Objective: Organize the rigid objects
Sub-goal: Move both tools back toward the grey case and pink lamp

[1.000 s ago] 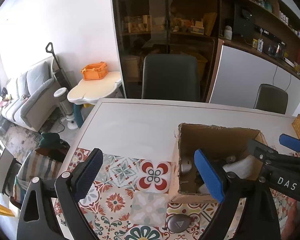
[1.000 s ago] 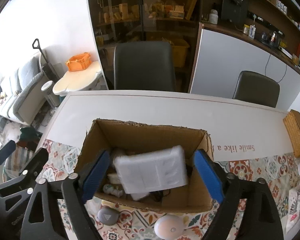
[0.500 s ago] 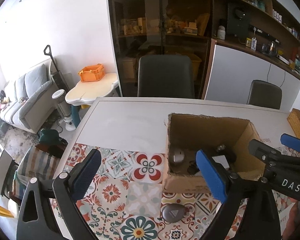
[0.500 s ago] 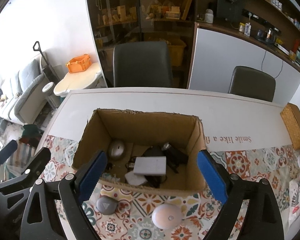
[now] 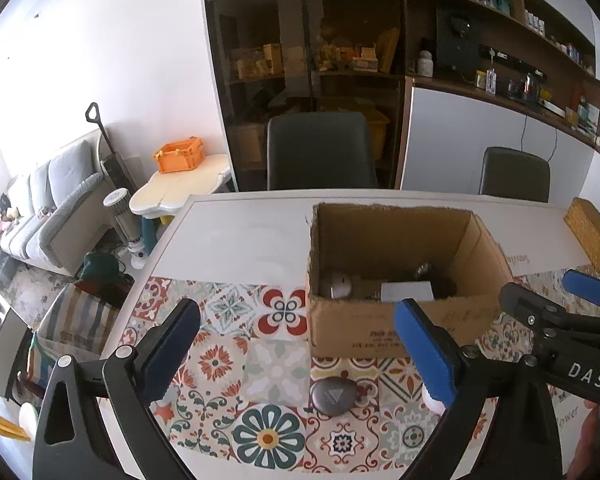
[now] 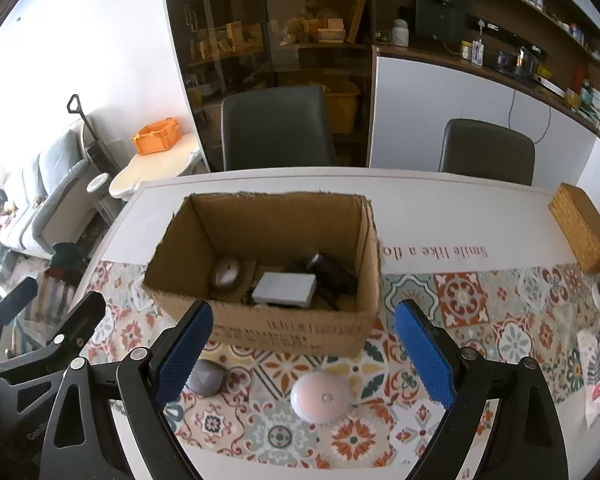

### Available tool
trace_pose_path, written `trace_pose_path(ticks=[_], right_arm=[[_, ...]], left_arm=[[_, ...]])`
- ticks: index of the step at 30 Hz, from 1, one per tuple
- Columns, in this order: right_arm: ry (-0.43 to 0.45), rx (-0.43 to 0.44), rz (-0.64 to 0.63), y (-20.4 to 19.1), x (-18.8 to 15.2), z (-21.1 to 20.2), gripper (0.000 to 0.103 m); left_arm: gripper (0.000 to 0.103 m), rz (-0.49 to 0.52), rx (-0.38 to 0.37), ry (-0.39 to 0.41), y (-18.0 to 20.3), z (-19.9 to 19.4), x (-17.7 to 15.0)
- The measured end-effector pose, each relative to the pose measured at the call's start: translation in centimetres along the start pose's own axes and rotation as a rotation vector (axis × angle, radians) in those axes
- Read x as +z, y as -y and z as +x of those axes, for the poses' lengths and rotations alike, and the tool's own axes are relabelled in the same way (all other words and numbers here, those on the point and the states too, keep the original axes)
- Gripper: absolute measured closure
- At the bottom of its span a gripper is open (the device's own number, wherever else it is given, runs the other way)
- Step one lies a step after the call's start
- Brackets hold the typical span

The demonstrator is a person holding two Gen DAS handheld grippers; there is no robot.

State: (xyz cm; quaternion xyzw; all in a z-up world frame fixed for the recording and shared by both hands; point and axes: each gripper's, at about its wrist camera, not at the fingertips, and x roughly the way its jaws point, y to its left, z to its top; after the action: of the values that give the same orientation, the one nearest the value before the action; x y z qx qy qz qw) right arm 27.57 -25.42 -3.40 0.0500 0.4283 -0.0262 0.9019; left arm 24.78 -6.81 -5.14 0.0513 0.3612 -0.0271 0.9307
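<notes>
The cardboard box sat on the table's patterned cloth. Inside it lay a flat white box, a grey mouse and some dark things. Just in front of it sat a pink round dome and a grey pebble-shaped thing. The right gripper and the left gripper were both spread wide and held nothing.

An open cardboard box stands upright just ahead of the right gripper. Inside it lie a grey mouse at the left, a flat white box in the middle and a black gadget to the right. Between box and gripper lie a dark grey pebble-shaped disc, by the left finger, and a round pale dome, between the fingers.
</notes>
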Motion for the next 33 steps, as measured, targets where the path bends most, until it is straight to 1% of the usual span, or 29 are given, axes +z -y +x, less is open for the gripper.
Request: trace_pose_path(ticks=[3, 7, 15, 19, 21, 28, 33], right_arm=[[0.0, 0.004, 0.006, 0.4, -1.1, -0.1, 0.011], [-0.002, 0.011, 0.022, 0.9, -2.8, -0.1, 0.011], [-0.04, 0.028, 0.051, 2.0, -6.0, 1.2, 0.011], [-0.073, 0.025, 0.04, 2.2, -7.6, 2.5, 0.011], [-0.091, 0.02, 0.035, 2.4, -8.2, 3.1, 0.011], [-0.147, 0.032, 0.036, 2.5, -10.3, 5.2, 0.011], [-0.174, 0.04, 0.026, 2.5, -11.2, 6.5, 0.011]], left_arm=[[0.003, -0.005, 0.001, -0.015, 0.1, 0.2, -1.1], [0.003, -0.01, -0.013, -0.061, 0.4, 0.9, -2.6], [0.003, -0.017, 0.013, -0.096, 1.1, 1.6, -5.5], [0.003, -0.028, 0.026, -0.11, 1.4, 1.9, -7.3], [0.003, -0.025, 0.031, -0.129, 1.6, 2.3, -8.1], [0.003, -0.029, 0.039, -0.169, 1.8, 3.8, -9.8], [0.003, -0.029, 0.047, -0.197, 2.1, 4.8, -11.0]])
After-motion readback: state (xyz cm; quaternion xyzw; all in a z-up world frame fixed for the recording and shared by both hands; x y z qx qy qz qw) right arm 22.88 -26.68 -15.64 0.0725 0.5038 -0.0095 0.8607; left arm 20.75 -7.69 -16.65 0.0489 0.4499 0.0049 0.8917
